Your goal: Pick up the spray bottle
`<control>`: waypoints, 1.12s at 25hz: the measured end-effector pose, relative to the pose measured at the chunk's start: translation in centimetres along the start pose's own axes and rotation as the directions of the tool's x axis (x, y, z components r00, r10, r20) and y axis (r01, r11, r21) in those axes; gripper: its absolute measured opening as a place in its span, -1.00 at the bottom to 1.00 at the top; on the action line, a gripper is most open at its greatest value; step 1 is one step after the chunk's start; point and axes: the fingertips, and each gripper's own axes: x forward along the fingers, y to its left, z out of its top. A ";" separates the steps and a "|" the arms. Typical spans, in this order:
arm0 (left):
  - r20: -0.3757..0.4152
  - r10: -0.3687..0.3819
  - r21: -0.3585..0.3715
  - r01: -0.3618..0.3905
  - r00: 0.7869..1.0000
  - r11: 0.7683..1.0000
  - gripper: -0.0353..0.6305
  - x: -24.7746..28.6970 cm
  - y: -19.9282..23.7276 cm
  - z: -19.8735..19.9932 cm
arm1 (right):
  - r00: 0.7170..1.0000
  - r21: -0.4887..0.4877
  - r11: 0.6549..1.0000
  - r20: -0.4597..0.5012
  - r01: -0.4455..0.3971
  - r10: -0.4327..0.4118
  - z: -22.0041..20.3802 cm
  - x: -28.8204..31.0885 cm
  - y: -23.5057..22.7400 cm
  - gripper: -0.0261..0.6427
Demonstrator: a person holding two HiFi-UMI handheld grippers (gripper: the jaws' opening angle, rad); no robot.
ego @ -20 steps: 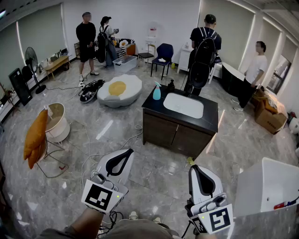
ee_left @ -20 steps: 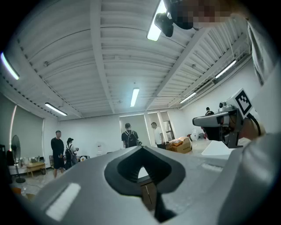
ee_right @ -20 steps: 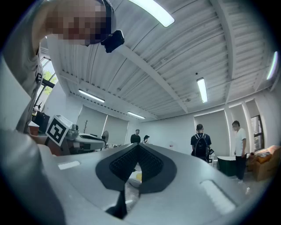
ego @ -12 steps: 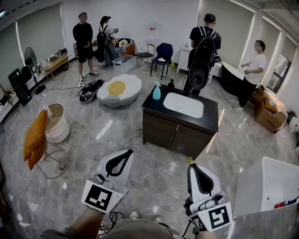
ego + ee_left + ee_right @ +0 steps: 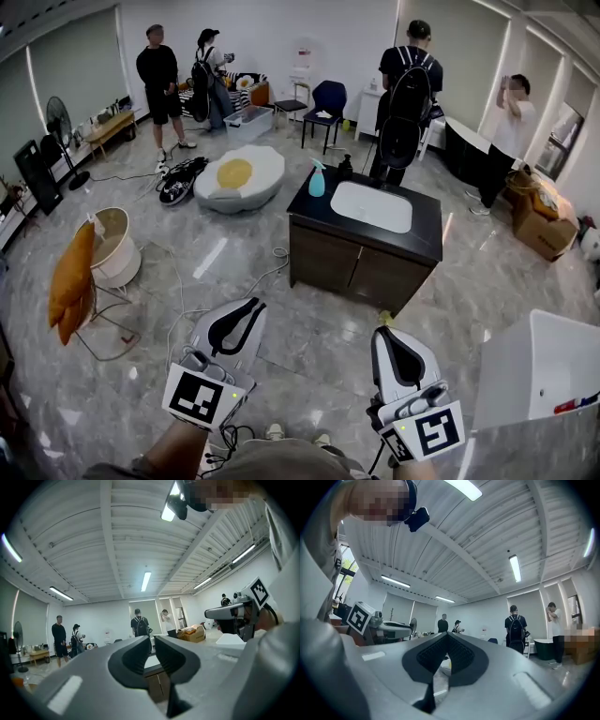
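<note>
Little has shifted bar a bystander (image 5: pixel 509 131) at 2 o'clock lifting an arm: L gripper (image 5: pixel 251 305) & R gripper (image 5: pixel 382 333), both pressed together & empty, hang low, well apart from the teal spray bottle (image 5: pixel 317 179) at 12 o'clock on the vanity tabletop (image 5: pixel 424 230). Approach barely begun.

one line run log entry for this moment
stage: pre-reach | left tool: shut, empty | right tool: shut, empty | spray bottle: upright on counter corner, beside basin, untouched
</note>
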 end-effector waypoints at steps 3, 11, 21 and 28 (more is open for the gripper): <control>0.001 -0.018 0.019 0.018 1.000 1.000 -0.50 0.1 0.7 -0.6 | 1.000 0.009 1.000 -0.007 0.005 -0.005 -0.5 0.9 0.4 -0.84; -0.033 -0.016 -0.033 0.015 0.999 0.999 -0.27 -0.7 4.2 -3.2 | 0.999 0.006 0.999 -0.024 0.039 -0.039 -1.8 3.0 2.4 -0.84; -0.011 -0.052 -0.006 0.052 0.999 0.999 -0.27 2.4 5.9 -3.4 | 0.997 -0.003 0.998 -0.035 0.066 -0.066 -2.7 5.6 0.7 -0.84; -0.049 -0.036 -0.032 0.034 0.998 0.999 -0.27 6.9 7.5 -4.6 | 0.997 0.007 0.998 -0.053 0.061 -0.060 -4.3 9.2 -2.9 -0.84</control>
